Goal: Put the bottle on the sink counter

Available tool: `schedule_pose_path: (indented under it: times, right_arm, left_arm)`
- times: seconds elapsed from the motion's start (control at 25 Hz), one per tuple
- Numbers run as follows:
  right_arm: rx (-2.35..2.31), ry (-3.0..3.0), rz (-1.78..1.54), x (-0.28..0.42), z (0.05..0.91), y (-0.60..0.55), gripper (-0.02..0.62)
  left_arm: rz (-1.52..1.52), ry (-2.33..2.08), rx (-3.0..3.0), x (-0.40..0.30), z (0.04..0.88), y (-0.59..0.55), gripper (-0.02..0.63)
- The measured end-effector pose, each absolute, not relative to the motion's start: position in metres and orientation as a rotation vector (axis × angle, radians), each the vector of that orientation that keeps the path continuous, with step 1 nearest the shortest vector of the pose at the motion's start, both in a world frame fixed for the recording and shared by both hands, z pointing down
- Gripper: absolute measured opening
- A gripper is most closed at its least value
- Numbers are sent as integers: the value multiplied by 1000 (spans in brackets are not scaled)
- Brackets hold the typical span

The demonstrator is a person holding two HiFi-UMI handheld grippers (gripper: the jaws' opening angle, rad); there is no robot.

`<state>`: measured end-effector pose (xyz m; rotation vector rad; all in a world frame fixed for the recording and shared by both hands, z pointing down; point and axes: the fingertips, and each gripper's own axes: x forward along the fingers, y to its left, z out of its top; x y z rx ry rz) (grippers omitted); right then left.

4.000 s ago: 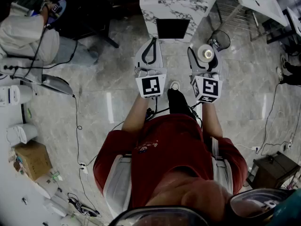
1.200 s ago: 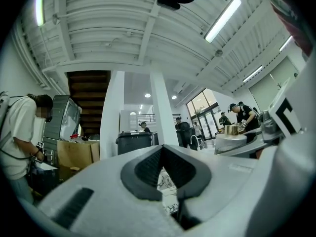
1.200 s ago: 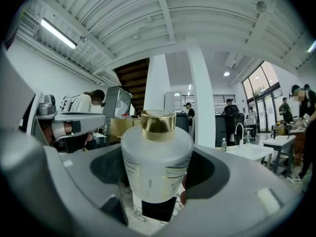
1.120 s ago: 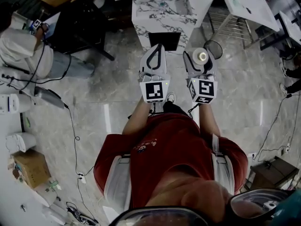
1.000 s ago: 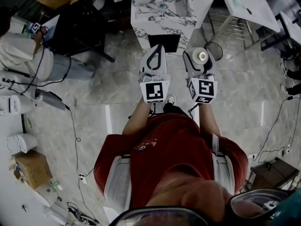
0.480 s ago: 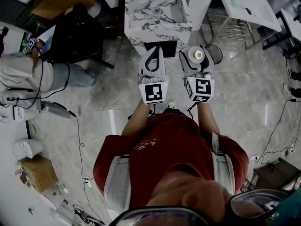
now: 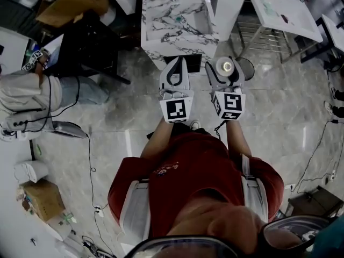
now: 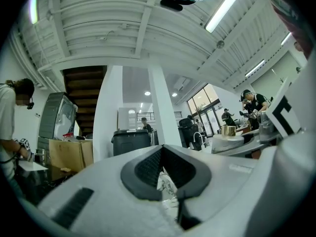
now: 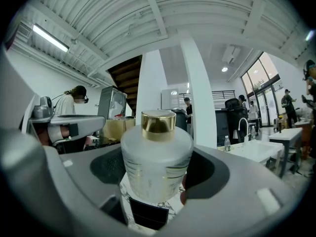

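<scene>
- Jaws of right gripper point(image 9: 158, 180) clamped on upright frosted, gold-capped bottle point(image 9: 157, 152).
- Jaws of left gripper point(image 8: 165, 171) pressed together, empty.
- Marble sink counter point(image 7: 160, 24) ahead, beyond both.

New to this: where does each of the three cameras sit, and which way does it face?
Head view: on the person's head, facing steeply down; shows the red-shirted torso, forearms, left gripper, right gripper and the sink counter ahead.
Left gripper view: on the left gripper, facing forward along its closed jaws into the room.
Right gripper view: on the right gripper, facing forward along its jaws, which clamp the bottle.
Shared: the gold-capped bottle shows in all three views.
</scene>
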<state>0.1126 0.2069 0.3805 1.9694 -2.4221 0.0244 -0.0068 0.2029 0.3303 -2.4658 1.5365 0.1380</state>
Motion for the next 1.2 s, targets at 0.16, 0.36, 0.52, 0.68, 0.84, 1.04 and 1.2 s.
schedule_pose_path:
  times: [0.16,0.36,0.52,0.68,0.84,1.04,1.2]
  right_arm:
    - [1960,-2426,24,111,381,195,341]
    - [1958,-2431,6,111,380,179,341]
    - [1978,-2423,-16,112,381,167,341]
    - [1982,-2417,-25,114,379,152,341]
    - [1988,-2415,-26,111,377,135,341]
    - [1982,-2401,-18,108,384,108,341]
    - [1991,-2384,1,106,387,84,341]
  left_arm:
    - [62,1556,-2483,-10,340,192,3]
    - [150,1530,-2464,-4,333,174,2]
    - [180,1512,-2465,-1,332,162,2]
    - [173,1504,-2466,0,334,145,2]
    - [196,1493,-2464,-1,329,127,3]
    - [198,1491,-2481,-3,333,99,3]
    - [180,1485,-2498,-7,338,74,2]
